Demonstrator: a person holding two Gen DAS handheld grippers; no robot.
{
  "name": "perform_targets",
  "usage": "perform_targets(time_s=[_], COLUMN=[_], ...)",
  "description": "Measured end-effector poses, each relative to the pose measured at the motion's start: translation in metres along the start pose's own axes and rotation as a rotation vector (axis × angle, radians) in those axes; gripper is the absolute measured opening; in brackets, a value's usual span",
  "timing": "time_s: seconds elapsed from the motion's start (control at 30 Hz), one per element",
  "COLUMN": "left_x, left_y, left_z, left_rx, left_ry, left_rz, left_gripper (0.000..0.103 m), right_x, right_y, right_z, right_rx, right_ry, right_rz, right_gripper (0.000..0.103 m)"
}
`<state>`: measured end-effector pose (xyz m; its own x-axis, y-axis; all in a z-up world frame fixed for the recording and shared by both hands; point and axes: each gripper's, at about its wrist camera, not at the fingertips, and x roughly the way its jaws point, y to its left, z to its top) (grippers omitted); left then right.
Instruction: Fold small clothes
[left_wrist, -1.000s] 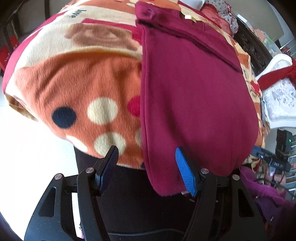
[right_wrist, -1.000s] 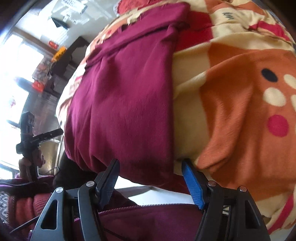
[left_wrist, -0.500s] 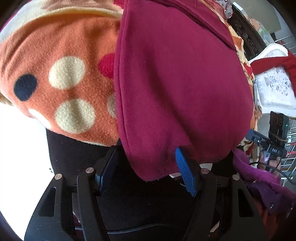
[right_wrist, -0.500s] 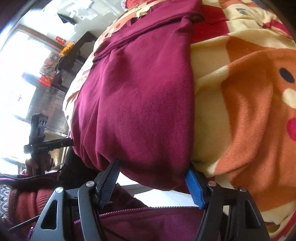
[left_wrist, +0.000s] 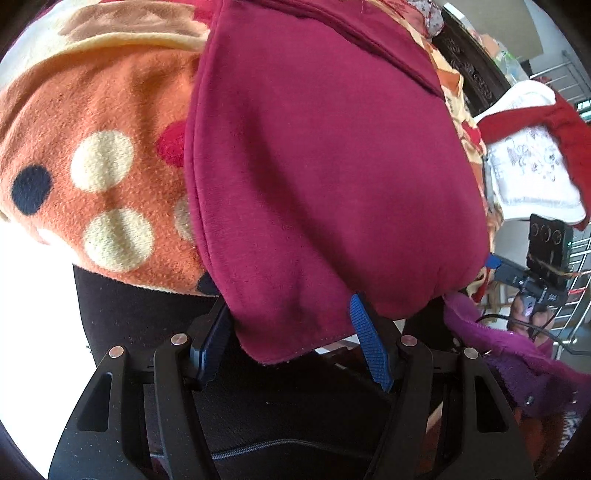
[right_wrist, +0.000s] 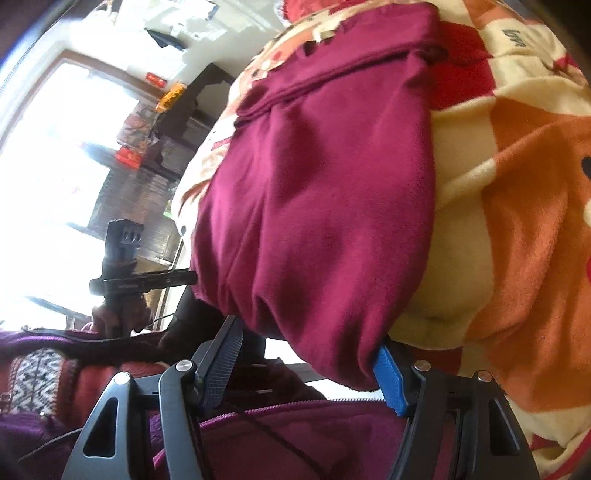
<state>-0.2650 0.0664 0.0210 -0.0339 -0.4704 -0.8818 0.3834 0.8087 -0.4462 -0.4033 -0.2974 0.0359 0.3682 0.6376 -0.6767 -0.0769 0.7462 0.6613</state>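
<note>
A maroon garment (left_wrist: 325, 155) lies folded lengthwise on an orange dotted blanket (left_wrist: 92, 147), its near end hanging over the front edge. My left gripper (left_wrist: 291, 343) is open, its fingers either side of the garment's hanging left corner. In the right wrist view the same maroon garment (right_wrist: 325, 192) drapes over the blanket (right_wrist: 517, 192). My right gripper (right_wrist: 310, 365) is open around the garment's hanging right corner. The fabric sits between both pairs of fingers without being pinched.
A white embroidered cloth (left_wrist: 532, 173) with a red garment (left_wrist: 569, 133) lies to the right. The person's purple sleeve (left_wrist: 509, 354) and dark clothing (left_wrist: 147, 317) are close below. A dark cabinet (right_wrist: 173, 122) and bright windows stand at the left.
Both grippers have moved forward to the garment's near hanging edge, so its corners now sit between the open fingers. The garment has not been lifted.
</note>
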Motion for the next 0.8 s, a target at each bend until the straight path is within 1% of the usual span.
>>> perform_targets(time_s=[0.07,0.2,0.33,0.4,0.43,0.47,0.5,0.53,0.57,0.6,0.63,0.73,0.8], left_x=[0.005,0.009,0.011,0.010,0.008,0.008,0.007,0.007,0.006,0.005,0.003,-0.007,-0.019], left_y=[0.003,0.006,0.006,0.006,0.004,0.001,-0.002,-0.003,-0.003,-0.002,-0.001,-0.001,-0.007], left_z=[0.001,0.002,0.003,0.002,0.001,0.000,-0.001,-0.002,-0.002,-0.001,-0.001,-0.001,0.003], left_rx=[-0.020,-0.041,-0.046,-0.040,-0.024,-0.007,0.011,0.023,0.027,0.025,0.025,0.042,0.077], left_ry=[0.007,0.011,0.008,-0.001,-0.008,-0.015,-0.022,-0.029,-0.035,-0.042,-0.050,-0.080,-0.115], left_rz=[0.000,-0.007,-0.010,-0.012,-0.013,-0.009,0.000,0.006,0.009,0.013,0.014,0.000,-0.022], left_gripper=[0.064,0.064,0.064,0.058,0.049,0.044,0.041,0.034,0.026,0.023,0.016,0.011,0.011], right_x=[0.001,0.014,0.011,0.010,0.009,0.010,0.010,0.011,0.010,0.009,0.008,0.004,0.000], right_y=[-0.004,-0.014,-0.002,0.006,0.008,0.012,0.015,0.015,0.017,0.017,0.018,0.019,0.023], right_z=[-0.001,-0.005,-0.007,-0.006,-0.005,-0.006,-0.005,-0.004,-0.004,-0.004,-0.003,-0.002,0.000], right_rx=[0.008,0.043,-0.010,-0.041,-0.050,-0.058,-0.071,-0.076,-0.081,-0.082,-0.084,-0.096,-0.113], right_ry=[-0.001,0.017,-0.009,-0.007,-0.005,-0.004,0.001,0.002,-0.001,-0.006,-0.014,-0.026,-0.050], right_rz=[0.006,-0.042,-0.048,-0.063,-0.068,-0.078,-0.093,-0.103,-0.109,-0.110,-0.111,-0.117,-0.115], right_gripper=[0.066,0.066,0.066,0.066,0.065,0.057,0.051,0.049,0.043,0.035,0.033,0.029,0.024])
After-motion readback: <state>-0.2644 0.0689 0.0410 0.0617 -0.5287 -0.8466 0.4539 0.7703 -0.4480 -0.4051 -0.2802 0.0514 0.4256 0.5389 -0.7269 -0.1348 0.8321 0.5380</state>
